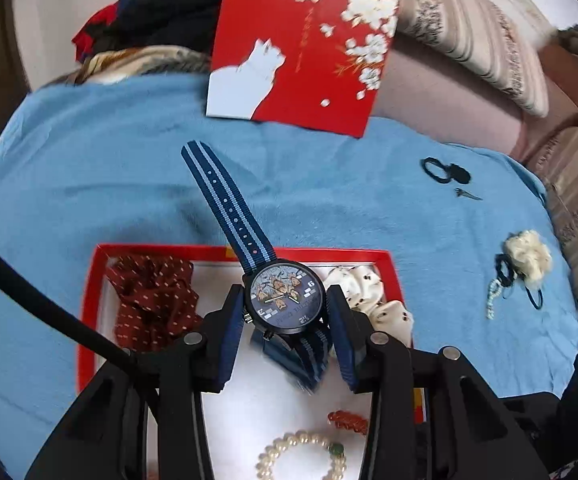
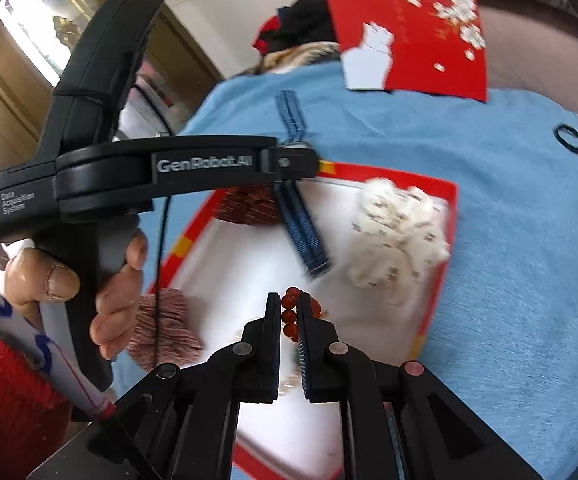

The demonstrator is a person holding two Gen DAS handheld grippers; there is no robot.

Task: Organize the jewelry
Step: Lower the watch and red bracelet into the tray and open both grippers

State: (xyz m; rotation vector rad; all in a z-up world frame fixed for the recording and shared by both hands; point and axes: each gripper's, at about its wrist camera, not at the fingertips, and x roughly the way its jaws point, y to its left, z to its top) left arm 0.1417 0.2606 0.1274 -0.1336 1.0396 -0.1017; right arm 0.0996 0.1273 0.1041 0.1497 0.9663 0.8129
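Note:
My left gripper (image 1: 287, 300) is shut on a blue-strapped watch (image 1: 285, 298) by its round case, held above the red-rimmed white box (image 1: 89, 300). The strap (image 1: 225, 204) sticks up and away. In the right wrist view the left gripper's body (image 2: 193, 168) hovers over the box (image 2: 447, 208) with the strap (image 2: 303, 232) hanging down. My right gripper (image 2: 291, 304) is nearly shut around a red bead bracelet (image 2: 289, 316) lying in the box. A pearl bracelet (image 1: 301, 460) with a green bead lies near the red bead bracelet (image 1: 347, 420).
The box holds a dark red dotted scrunchie (image 1: 153, 300) and a white dotted scrunchie (image 1: 373, 300). The box's red lid (image 1: 297, 48) leans at the back. On the blue towel (image 1: 89, 168) at right lie black hair ties (image 1: 443, 170), a cream scrunchie (image 1: 527, 256) and a bead string (image 1: 493, 300).

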